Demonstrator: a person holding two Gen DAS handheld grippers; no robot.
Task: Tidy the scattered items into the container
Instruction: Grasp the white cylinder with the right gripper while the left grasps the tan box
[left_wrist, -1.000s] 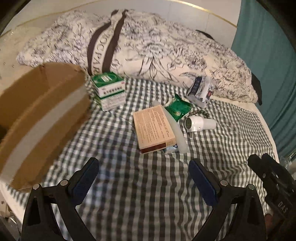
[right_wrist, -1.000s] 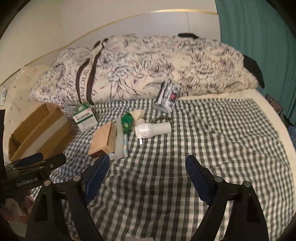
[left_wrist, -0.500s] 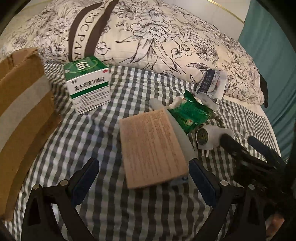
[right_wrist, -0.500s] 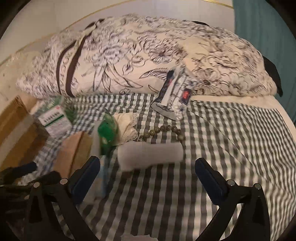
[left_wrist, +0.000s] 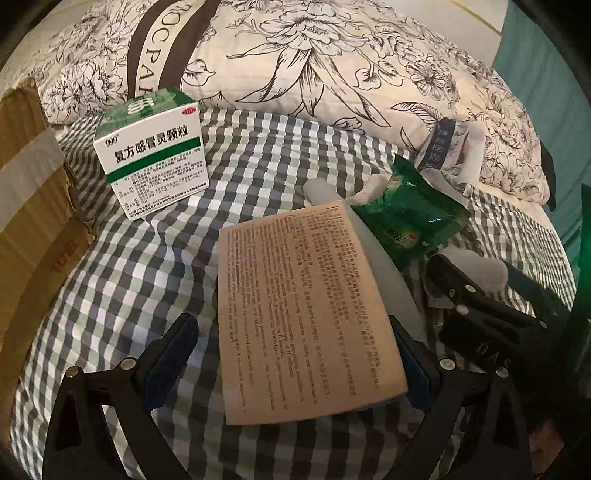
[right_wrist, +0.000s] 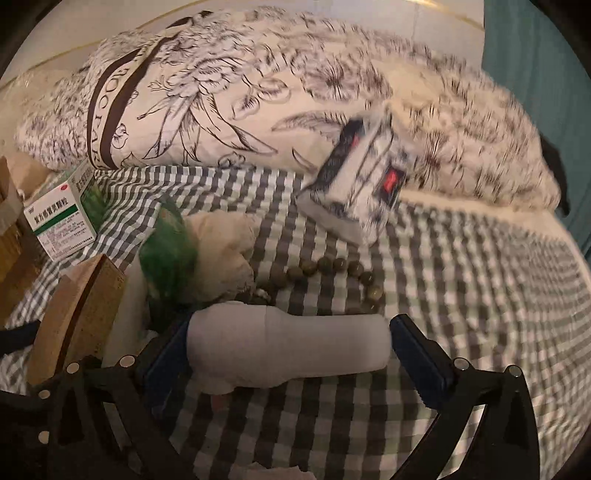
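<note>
tan box (left_wrist: 306, 306) between left gripper (left_wrist: 291, 365) fingers (left_wrist: 170, 354)

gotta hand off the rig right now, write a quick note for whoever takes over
Left gripper: open, straddling the tan box. Right gripper: open, around the white plug-in device. Neither is gripped yet.
On the checked bedsheet: green-and-white medicine box, green sachet, bead bracelet, patterned packet.
Cardboard box sits at left; its inside is out of view.
Left: close, carry, drop; then the rest.

Dim bed in checked sheet (left_wrist: 258, 155), floral duvet (left_wrist: 332, 66), perhaps teal curtain (left_wrist: 546, 85) behind.
</note>
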